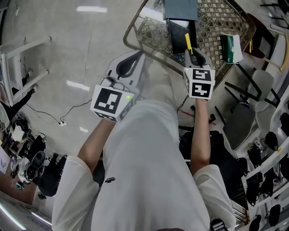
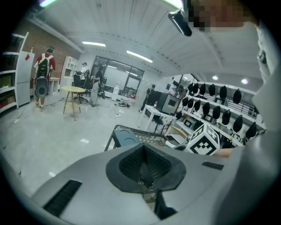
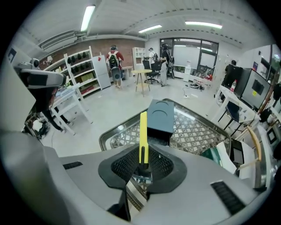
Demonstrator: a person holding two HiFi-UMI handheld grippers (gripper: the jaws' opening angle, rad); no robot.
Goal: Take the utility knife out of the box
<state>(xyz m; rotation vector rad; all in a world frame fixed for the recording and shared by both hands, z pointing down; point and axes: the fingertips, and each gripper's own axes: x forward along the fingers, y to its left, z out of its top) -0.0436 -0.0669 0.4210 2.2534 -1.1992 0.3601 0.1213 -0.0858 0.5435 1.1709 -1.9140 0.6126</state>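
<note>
**A:** What is hidden?

**B:** The lower end of the slim yellow utility knife [image 3: 143, 134] is buried between the pads of the right gripper [image 3: 142, 169], which pinch it. Its blade cannot be made out.

**A:** Which way does it point?

**B:** Its long axis runs straight out along the jaws. The tip points toward the dark blue-grey box [image 3: 160, 115] on the lattice-topped metal table [image 3: 193, 132]. The knife is clear of the box, over the table's near edge.

**A:** And the left gripper [image 2: 145, 173]?

**B:** Its jaws are pressed together with nothing between them, beside the table's near corner.

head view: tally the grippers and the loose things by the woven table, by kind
grippers: 2 (left gripper, jaws together; right gripper, jaws on the knife)
utility knife: 1
blue-grey box: 1
green and white carton: 1
total: 5
</note>
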